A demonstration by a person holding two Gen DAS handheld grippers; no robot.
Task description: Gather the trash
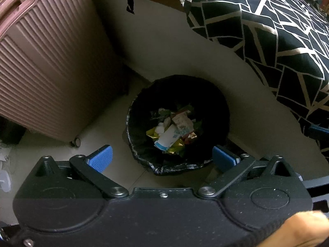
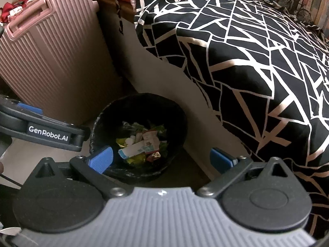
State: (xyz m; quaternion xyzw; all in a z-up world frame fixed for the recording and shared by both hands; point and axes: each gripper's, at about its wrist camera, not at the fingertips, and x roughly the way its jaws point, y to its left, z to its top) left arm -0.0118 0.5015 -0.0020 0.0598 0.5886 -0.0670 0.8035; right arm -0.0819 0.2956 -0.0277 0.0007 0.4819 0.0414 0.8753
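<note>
A: Both tools spread wide, nothing held. Left gripper (image 1: 162, 158) and right gripper (image 2: 161, 158) hang above the bin (image 1: 218, 107).

B: Trash location?

A: Wrappers and cartons (image 1: 174, 129) lie at the bottom of the bin, which has a black liner and stands on the floor (image 1: 107, 131).

B: Behind it?

A: Pink suitcase (image 1: 47, 61) to the left, bed with a black-and-white cover (image 2: 257, 51) to the right.
</note>
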